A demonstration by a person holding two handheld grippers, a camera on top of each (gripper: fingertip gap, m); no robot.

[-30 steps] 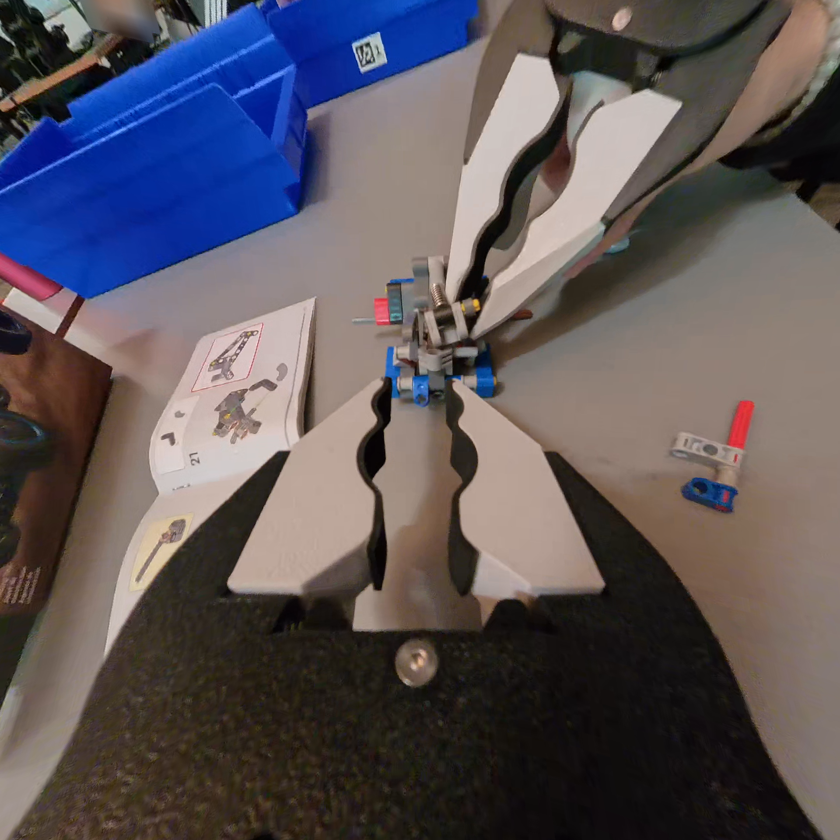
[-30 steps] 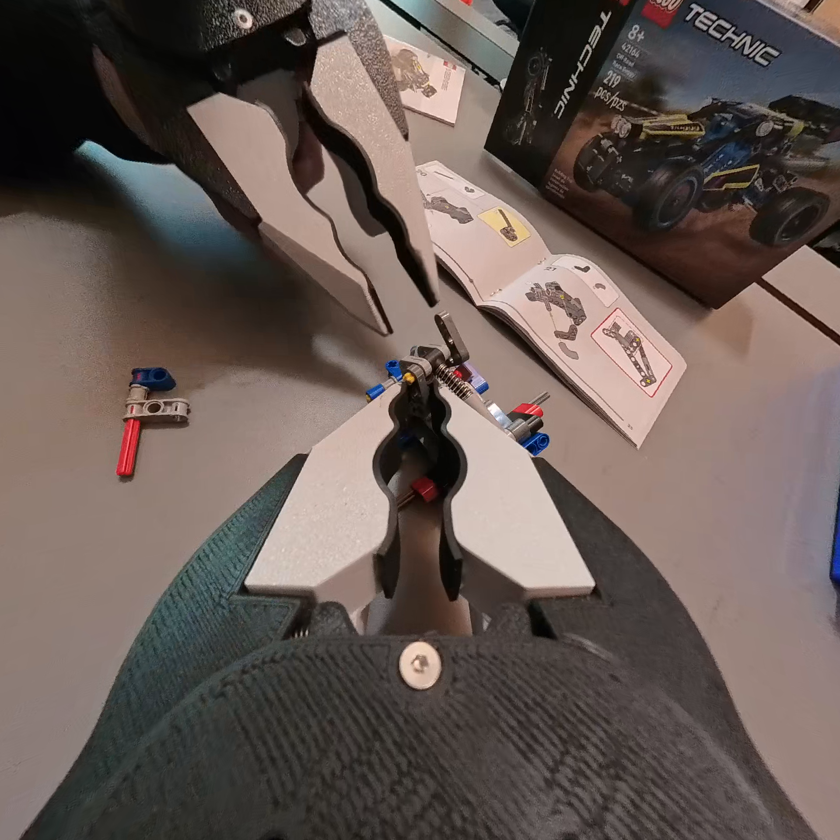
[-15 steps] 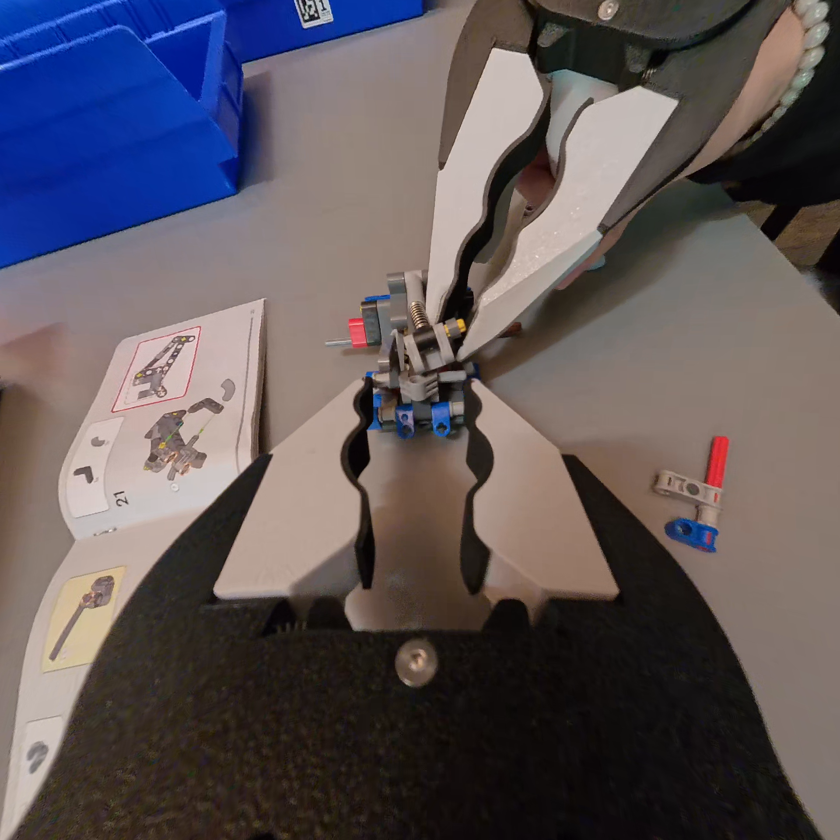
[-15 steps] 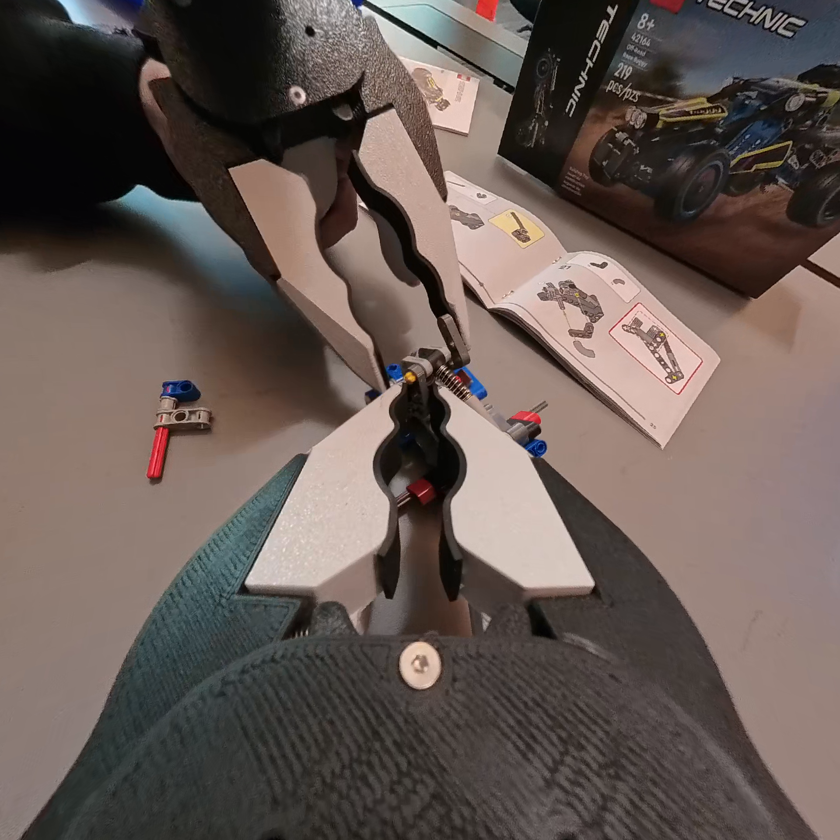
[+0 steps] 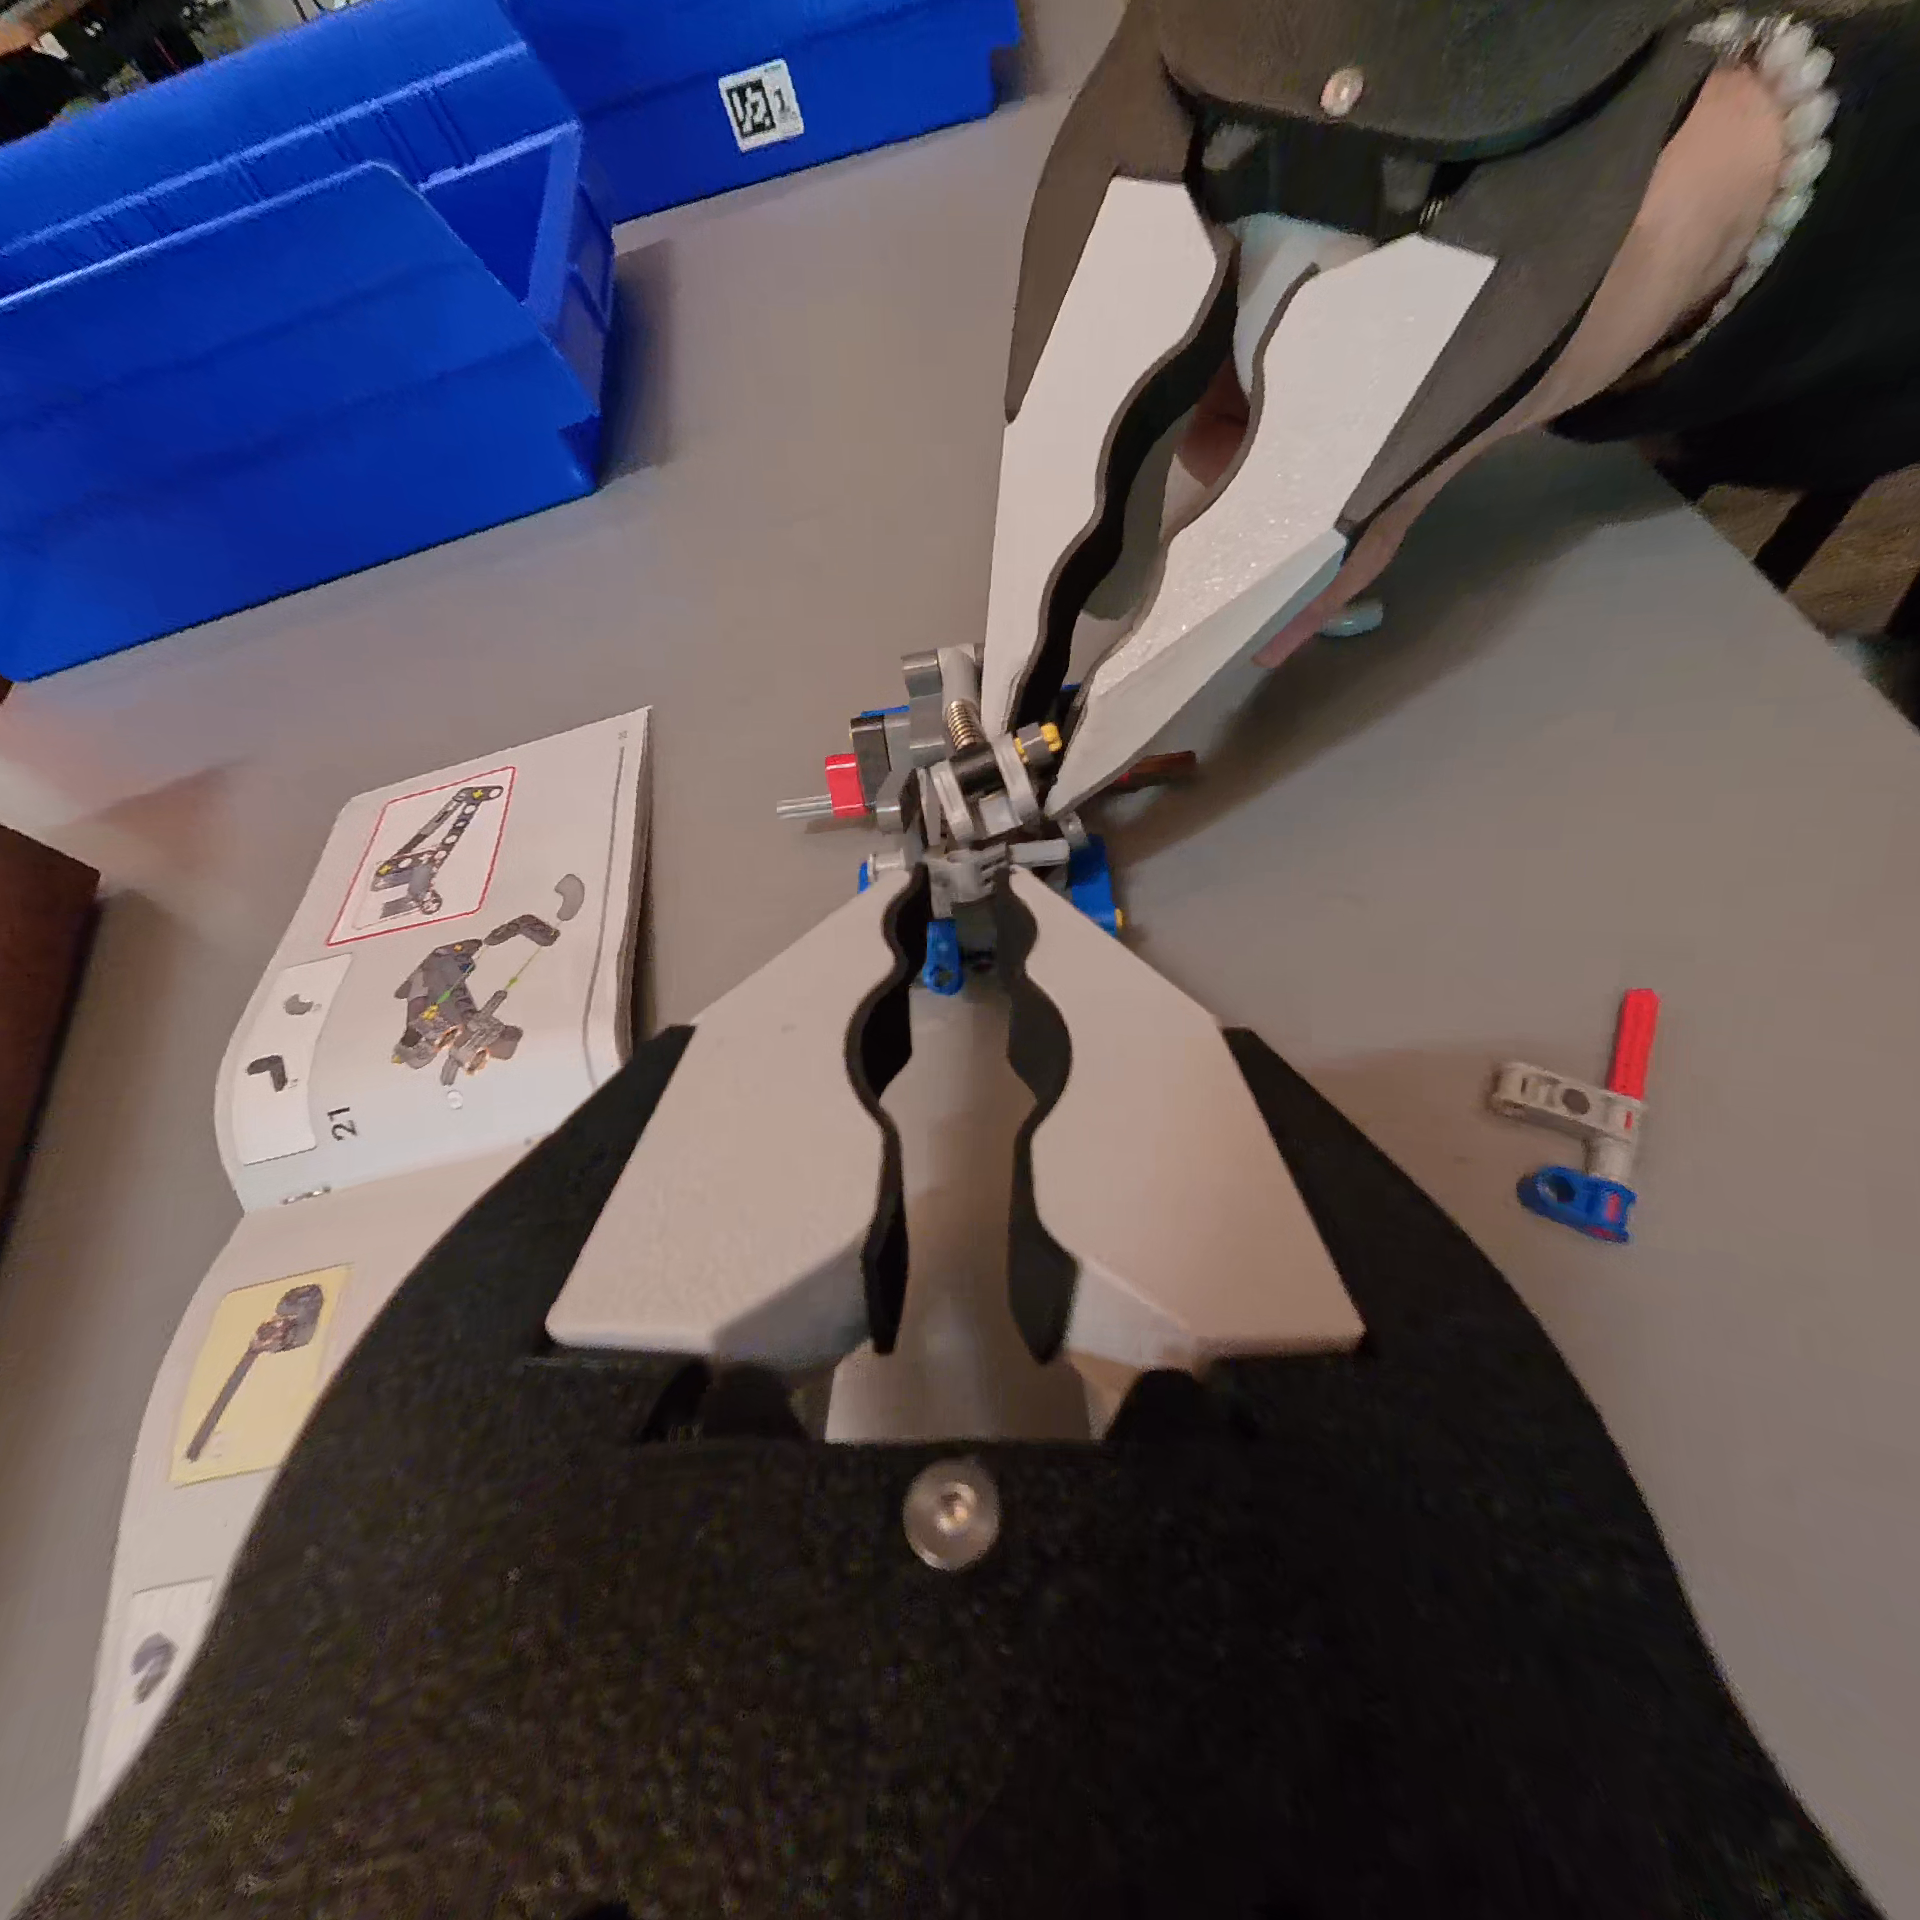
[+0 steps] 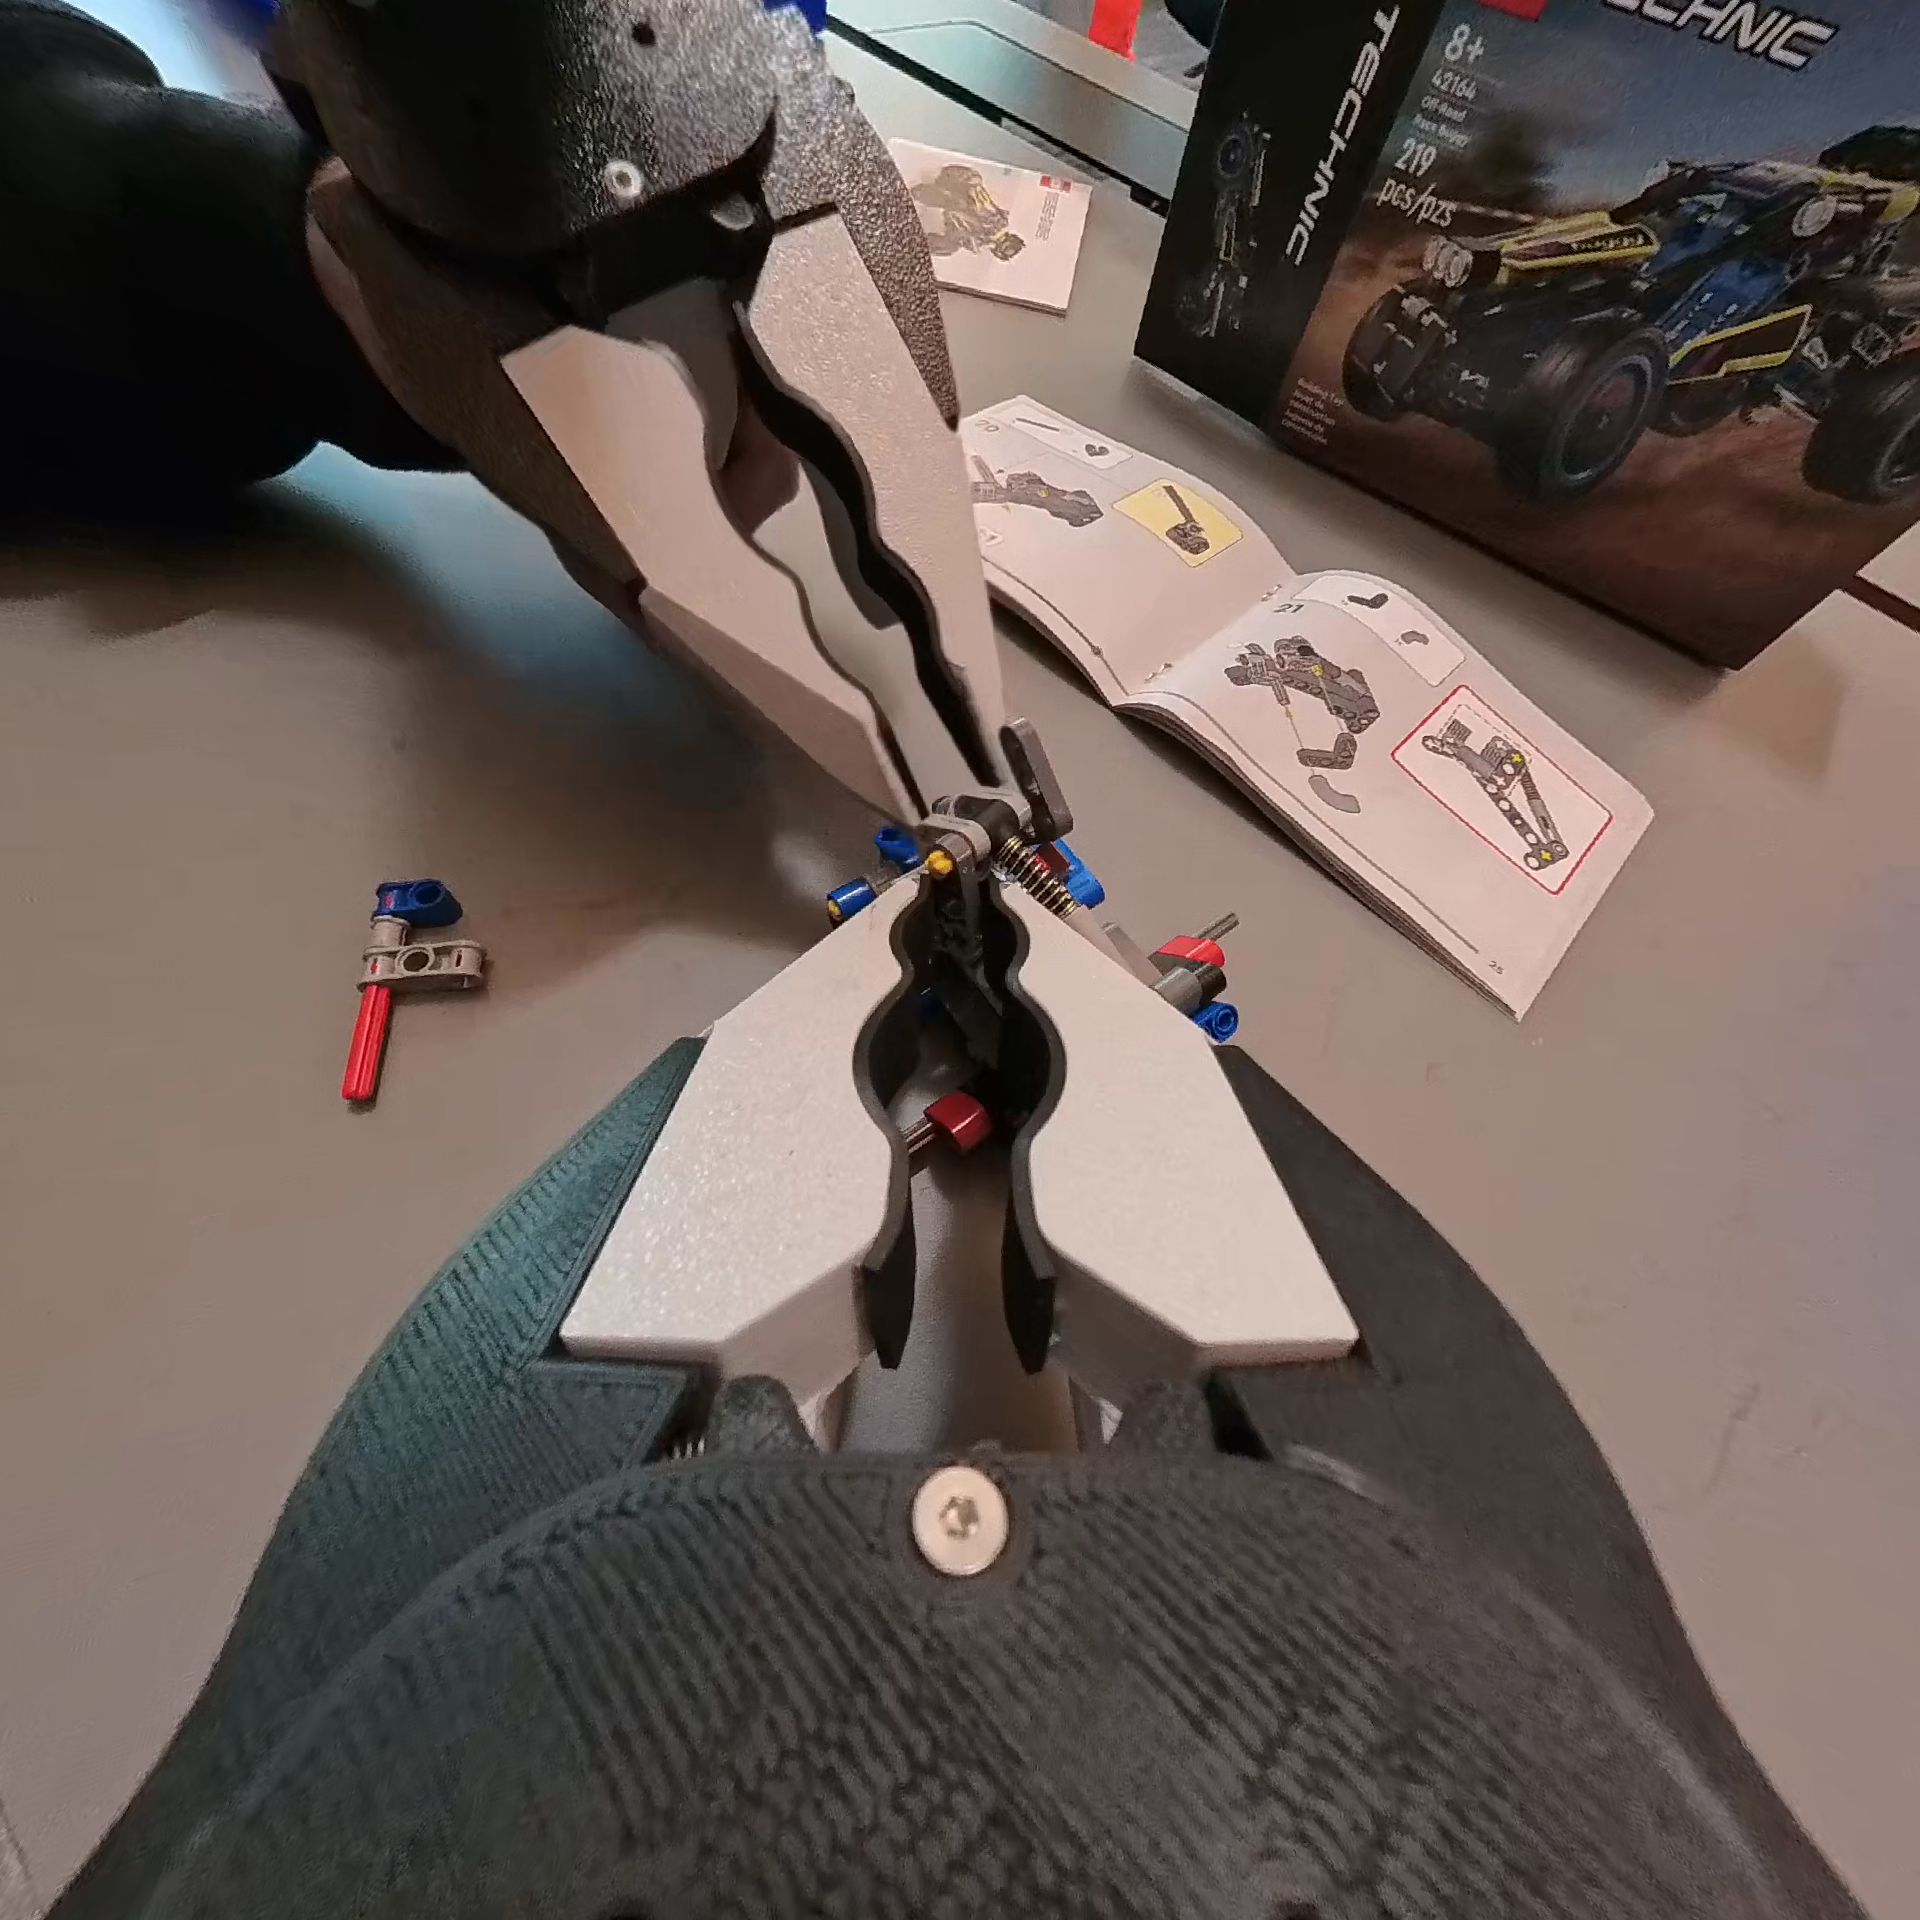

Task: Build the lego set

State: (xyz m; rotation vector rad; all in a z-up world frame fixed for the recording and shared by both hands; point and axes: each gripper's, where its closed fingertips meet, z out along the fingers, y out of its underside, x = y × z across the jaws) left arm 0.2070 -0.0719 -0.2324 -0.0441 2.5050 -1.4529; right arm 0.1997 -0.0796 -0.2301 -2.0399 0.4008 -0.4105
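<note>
The left gripper (image 5: 961,883) has its jaws drawn narrow around the near end of a small grey, black and blue toy-brick assembly with a metal coil spring (image 5: 961,800), which stands on the grey bench (image 5: 1455,831) between the two grippers. Its pale grey fingertips (image 5: 1039,904) press on a light grey connector piece at the assembly's near side, with a blue connector showing in the gap just behind the tips.

The right gripper (image 6: 956,904) comes in from the opposite side, its jaws also narrow and clamped on the dark upright part of the same assembly. A yellow-tipped pin and the coil spring show just past its fingertips (image 6: 1039,935), and a red bush on an axle shows farther back between its fingers. In the left wrist view, this gripper (image 5: 1049,748) slants down from above, held by a hand (image 5: 1704,270) with a pale bead bracelet at the wrist.

Off to one side on the bench, well apart from the assembly, lies a small loose sub-assembly of a red axle, a light grey connector and a blue connector (image 5: 1579,1132). On the other side an open white instruction booklet with printed diagrams (image 5: 447,956) lies flat near the assembly. Beyond the booklet stand blue plastic storage bins (image 5: 291,312), one bearing a small white label. In the right wrist view a dark printed cardboard box picturing a buggy (image 6: 1558,312) stands past the booklet, and a second, smaller leaflet (image 6: 997,229) lies beyond that.
</note>
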